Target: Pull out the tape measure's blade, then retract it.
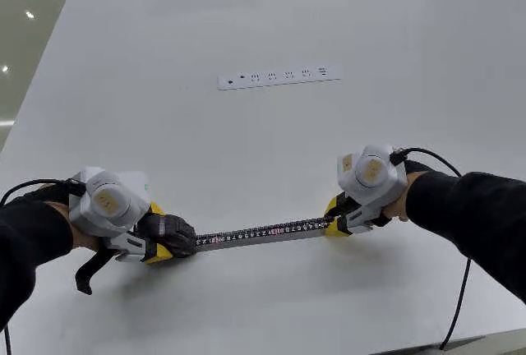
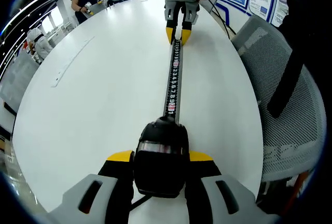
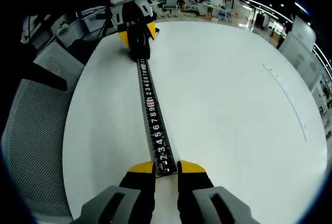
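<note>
Bench (image 1: 263,10): white; power strip (image 1: 279,76) well beyond both tools.
Left tool (image 2: 161,156): closed around tape measure case (image 1: 171,233).
Blade (image 3: 153,115): stretched flat between tools.
Right tool (image 3: 166,168): narrow, pinching its end; hook hidden.

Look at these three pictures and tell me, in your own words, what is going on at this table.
A person holds a gripper in each hand. The left gripper clamps the black tape measure case, and the right gripper pinches the free end of the blade. The blade lies drawn out across the white table between them, numbers up. The pull-out looks done; retracting is not yet done. A power strip lies farther back.
</note>
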